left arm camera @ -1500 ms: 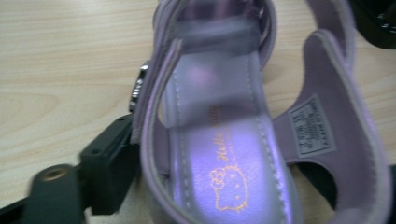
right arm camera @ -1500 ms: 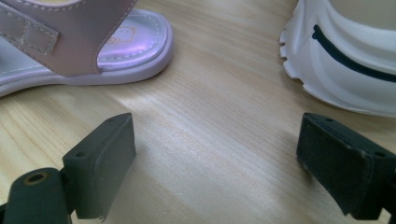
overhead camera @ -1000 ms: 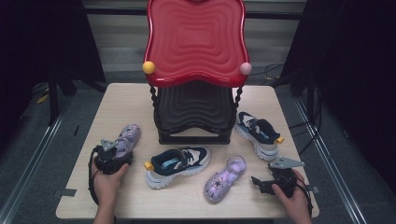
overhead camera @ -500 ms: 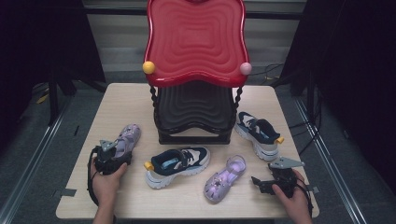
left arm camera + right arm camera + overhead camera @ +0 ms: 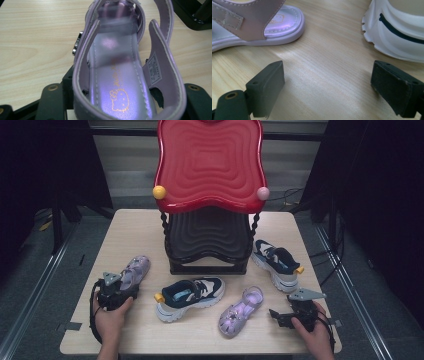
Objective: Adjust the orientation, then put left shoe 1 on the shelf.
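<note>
A purple sandal (image 5: pixel 135 271) lies at the table's left, toe pointing away. My left gripper (image 5: pixel 126 284) has its jaws on either side of the heel (image 5: pixel 120 75). They have just been closing and now press on the heel's sides, so the gripper is shut on it. A matching purple sandal (image 5: pixel 241 309) lies front right. To its right, my right gripper (image 5: pixel 276 316) stands open low over bare wood, its fingers (image 5: pixel 265 87) wide apart. In the right gripper view that sandal's toe (image 5: pixel 279 22) is at upper left and a white sneaker sole (image 5: pixel 397 32) at upper right.
A navy and white sneaker (image 5: pixel 190 295) lies at front centre, and its pair (image 5: pixel 277 262) at the right. A two-tier stand with a red top shelf (image 5: pixel 207 165) and a black lower shelf (image 5: pixel 207 237) occupies the table's back middle. The wooden table (image 5: pixel 130 227) ends close in front.
</note>
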`<state>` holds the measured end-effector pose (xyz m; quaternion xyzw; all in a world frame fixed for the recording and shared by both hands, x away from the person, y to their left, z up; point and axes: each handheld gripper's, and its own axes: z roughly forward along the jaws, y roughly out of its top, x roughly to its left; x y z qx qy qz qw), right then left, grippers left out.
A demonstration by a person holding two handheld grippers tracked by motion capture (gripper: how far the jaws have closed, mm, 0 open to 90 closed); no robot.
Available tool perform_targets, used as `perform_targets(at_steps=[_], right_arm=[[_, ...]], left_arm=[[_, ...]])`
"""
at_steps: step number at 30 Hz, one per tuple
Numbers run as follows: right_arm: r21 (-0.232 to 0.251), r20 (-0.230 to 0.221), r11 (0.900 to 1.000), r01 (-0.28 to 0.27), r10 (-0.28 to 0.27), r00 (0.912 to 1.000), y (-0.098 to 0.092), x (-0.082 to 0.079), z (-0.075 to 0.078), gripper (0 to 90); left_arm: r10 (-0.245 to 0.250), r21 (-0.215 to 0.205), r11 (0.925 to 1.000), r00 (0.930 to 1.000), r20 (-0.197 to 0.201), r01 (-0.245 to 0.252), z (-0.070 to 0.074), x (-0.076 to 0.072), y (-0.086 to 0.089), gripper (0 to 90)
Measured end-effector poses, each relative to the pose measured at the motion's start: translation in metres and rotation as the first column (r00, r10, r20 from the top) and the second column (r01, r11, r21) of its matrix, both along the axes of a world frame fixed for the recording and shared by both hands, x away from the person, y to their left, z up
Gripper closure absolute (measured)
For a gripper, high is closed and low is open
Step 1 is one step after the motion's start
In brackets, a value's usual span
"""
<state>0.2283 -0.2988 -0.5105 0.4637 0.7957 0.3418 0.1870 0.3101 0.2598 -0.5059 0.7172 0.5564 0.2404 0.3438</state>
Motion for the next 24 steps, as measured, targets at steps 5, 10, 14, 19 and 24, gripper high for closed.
perform_targets(at_steps=[5,10,14,19,24], right_arm=[[0.0,-0.001,1.0,0.001,-0.001,1.0,0.0,0.0,0.0,11.2],[0.0,0.0,1.0,0.0,0.0,1.0,0.0,0.0,0.0,11.2],[-0.001,0.001,1.0,0.0,0.0,1.0,0.0,0.0,0.0,11.2],[0.0,-0.005,1.0,0.003,-0.003,1.0,0.0,0.0,0.0,11.3],[-0.002,0.002,1.0,-0.001,0.001,1.0,0.0,0.0,0.0,11.2]], left_arm=[[0.0,-0.013,0.9999,1.0,0.009,0.0,0.002,-0.006,0.005,36.7],[-0.019,-0.024,0.9995,0.9993,0.031,0.02,0.011,-0.011,0.006,36.7],[-0.037,-0.029,0.9989,0.9983,0.044,0.038,0.018,-0.013,0.004,36.8],[-0.066,-0.035,0.9971,0.9957,0.066,0.068,0.032,-0.017,-0.002,36.8],[-0.099,-0.048,0.9936,0.9921,0.077,0.103,0.045,-0.02,-0.006,36.8]])
